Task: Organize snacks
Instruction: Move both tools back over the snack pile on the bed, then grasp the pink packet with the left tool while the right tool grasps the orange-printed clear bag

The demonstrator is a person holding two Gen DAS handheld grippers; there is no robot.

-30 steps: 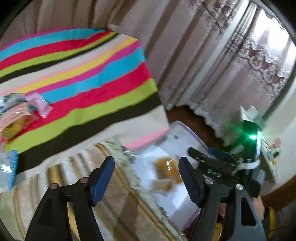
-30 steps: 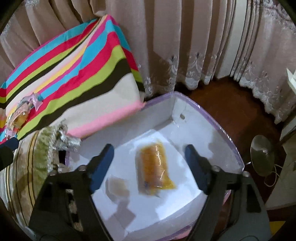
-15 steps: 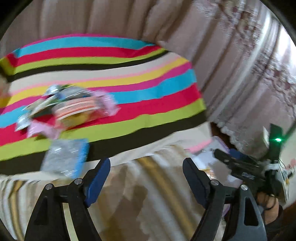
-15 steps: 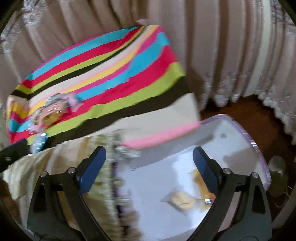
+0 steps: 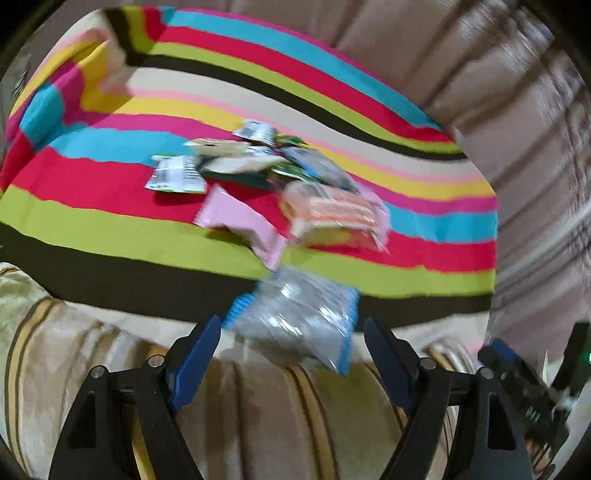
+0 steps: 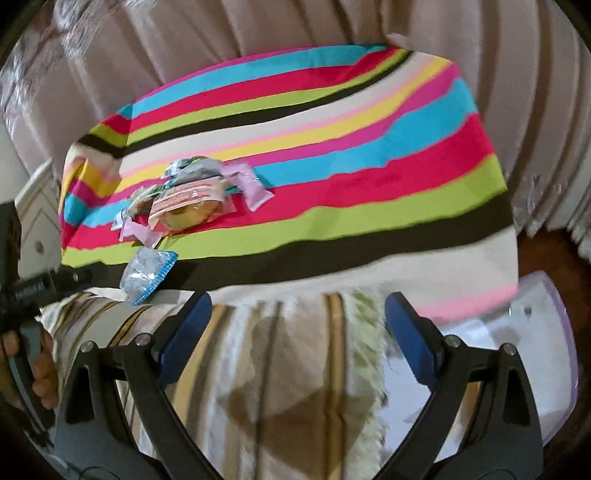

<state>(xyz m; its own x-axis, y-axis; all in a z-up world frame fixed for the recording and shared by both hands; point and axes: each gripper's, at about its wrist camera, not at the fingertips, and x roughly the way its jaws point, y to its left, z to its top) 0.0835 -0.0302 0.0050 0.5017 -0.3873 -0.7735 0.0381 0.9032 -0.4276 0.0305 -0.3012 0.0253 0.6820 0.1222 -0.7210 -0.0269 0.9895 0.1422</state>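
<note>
A heap of snack packets lies on the striped cloth [image 5: 110, 206]. A silver packet with blue edges [image 5: 299, 317] lies nearest, just beyond my open left gripper [image 5: 291, 343], whose fingers hold nothing. Behind it are a pink packet [image 5: 240, 218], a clear packet with an orange label [image 5: 332, 214] and white and green sachets [image 5: 177, 177]. The right wrist view shows the same heap at the left: the silver packet [image 6: 147, 273] and the orange-labelled packet [image 6: 188, 206]. My right gripper [image 6: 297, 328] stands open and empty over the beige cushion [image 6: 280, 369], far from the heap.
A white box with a lilac rim [image 6: 554, 332] sits at the lower right, beside the cushion. Beige curtains [image 6: 258, 33] hang behind the striped surface. A person's hand [image 6: 40, 376] holding the left gripper shows at the left edge. A white cabinet [image 6: 37, 206] stands at the far left.
Both views have swung from the white box to the striped cloth. The snack heap has come close in front of my left gripper. Both grippers stand wider apart than a second ago.
</note>
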